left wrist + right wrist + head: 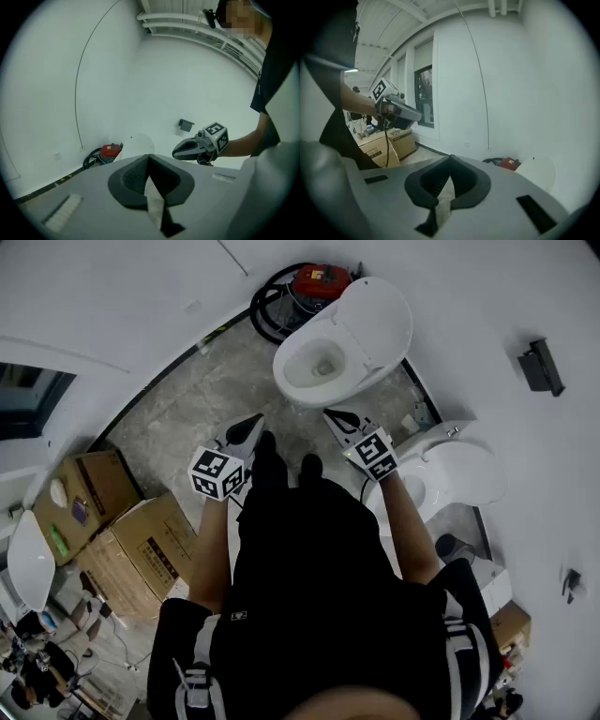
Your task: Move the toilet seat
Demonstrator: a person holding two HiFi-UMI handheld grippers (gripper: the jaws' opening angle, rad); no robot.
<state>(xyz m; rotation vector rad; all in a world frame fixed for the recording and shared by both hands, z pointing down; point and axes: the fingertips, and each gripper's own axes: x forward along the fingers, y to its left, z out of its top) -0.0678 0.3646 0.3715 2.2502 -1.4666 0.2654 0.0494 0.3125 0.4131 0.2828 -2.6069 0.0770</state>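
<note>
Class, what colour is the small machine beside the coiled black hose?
The machine is red; the head view shows it best.

Cardboard boxes (two), red machine

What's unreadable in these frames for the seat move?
- Head view: toilet too small to tell seat from bowl rim.
- Gripper views: its bowl is hidden behind the left hand-held gripper and right hand-held gripper themselves; only the raised lid shows.
- Head view: second toilet partly covered by the right arm.
</note>
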